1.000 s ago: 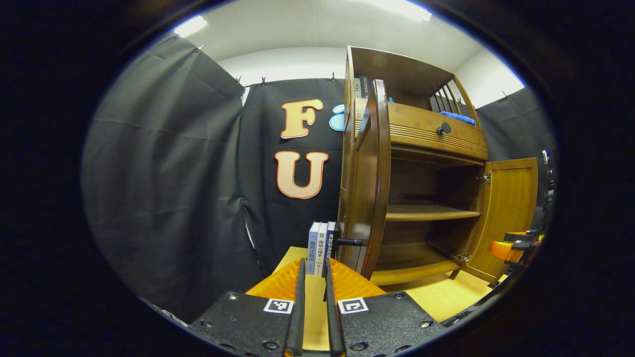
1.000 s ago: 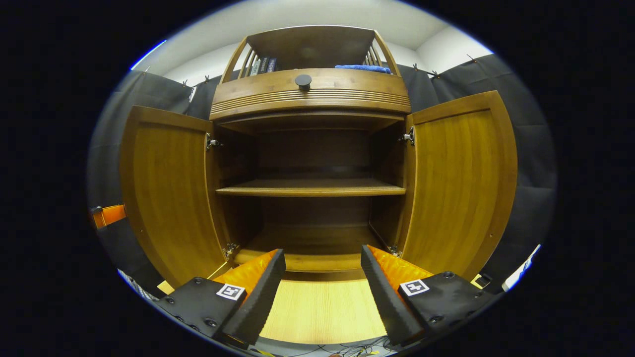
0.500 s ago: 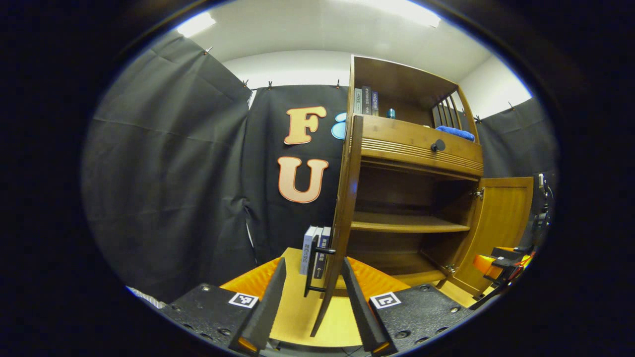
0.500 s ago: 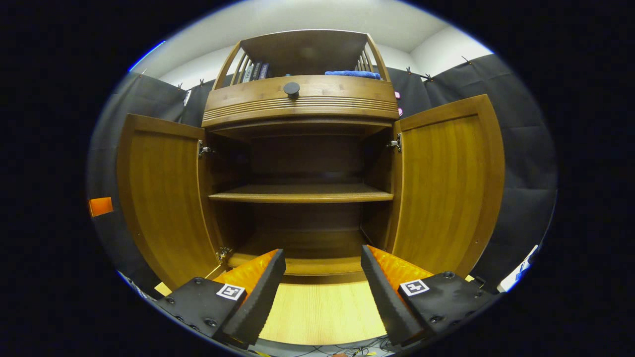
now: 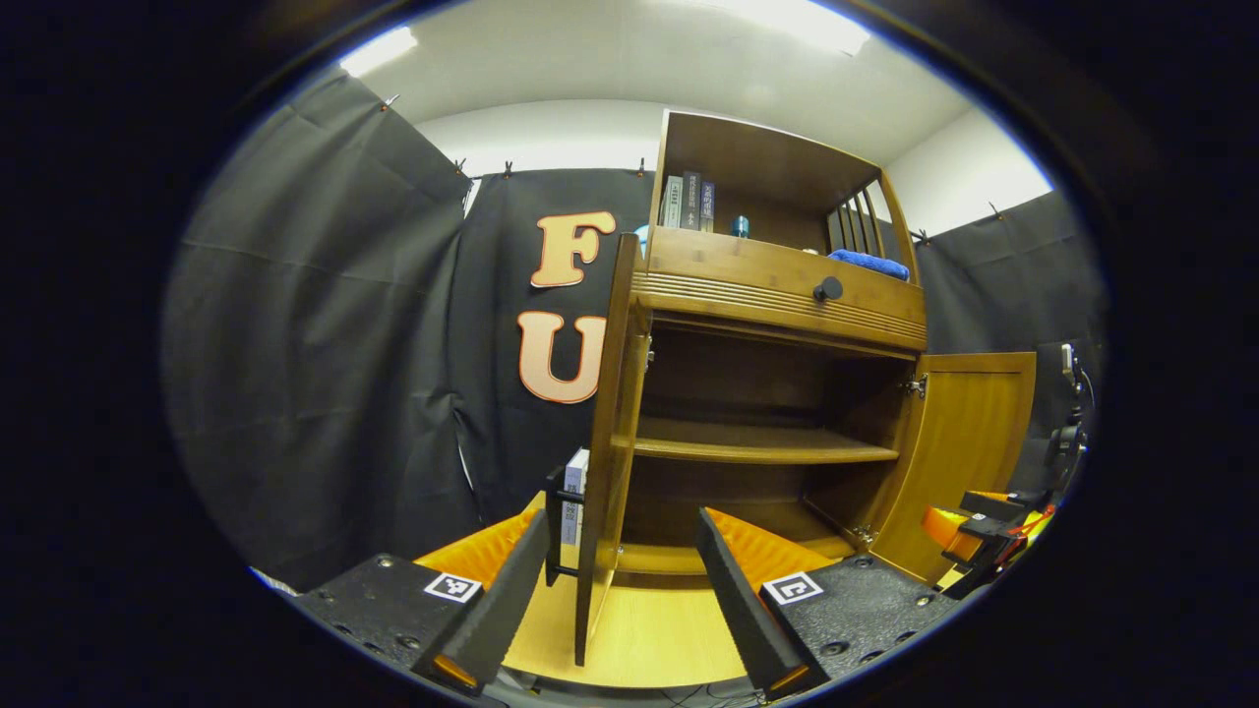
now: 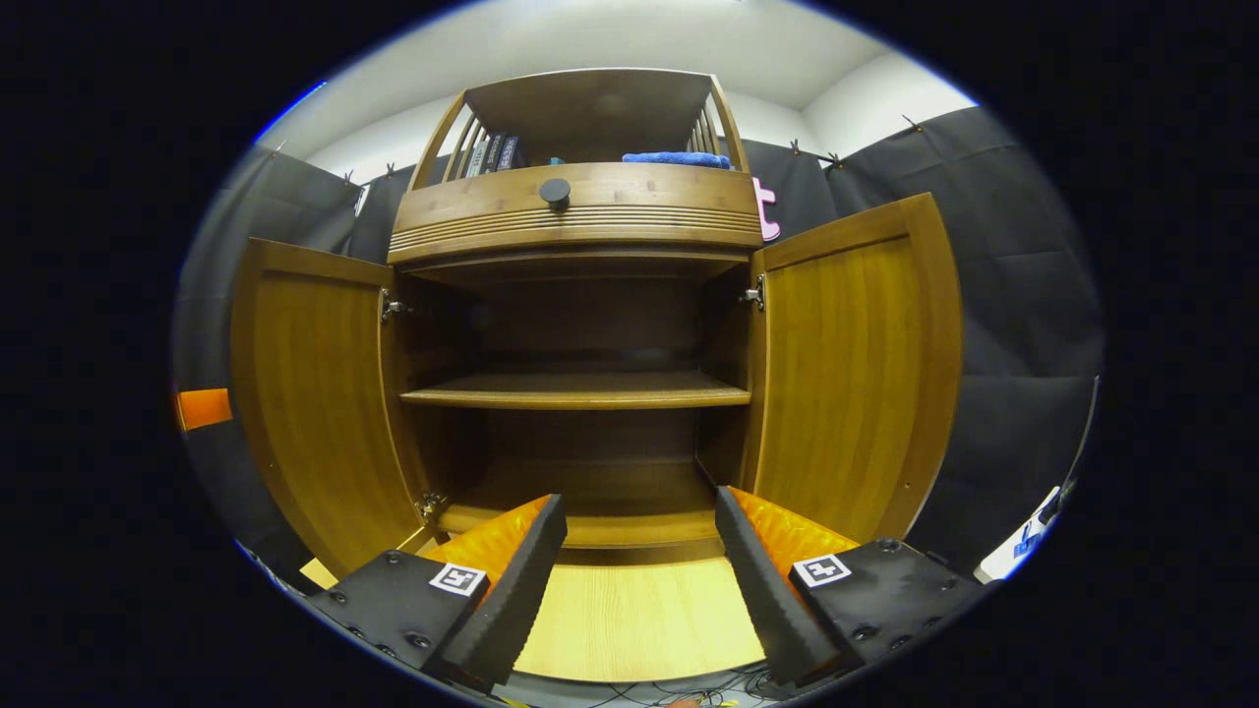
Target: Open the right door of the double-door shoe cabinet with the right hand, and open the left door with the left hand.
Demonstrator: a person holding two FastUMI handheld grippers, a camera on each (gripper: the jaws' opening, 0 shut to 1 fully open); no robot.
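Both doors of the cabinet (image 6: 575,211) stand swung wide, so the task looks essentially done, with only the retreat left. In the right gripper view the left door (image 6: 315,393) and right door (image 6: 851,364) flank the bare shelf (image 6: 575,391). The right gripper (image 6: 639,560) faces the opening, fingers spread, holding nothing. In the left gripper view the left gripper (image 5: 620,590) is also spread and empty, with the left door's edge (image 5: 610,452) and its black handle (image 5: 553,526) between and just ahead of its fingers, apparently untouched. The next move likely calls for drawing both grippers straight back without nudging either door.
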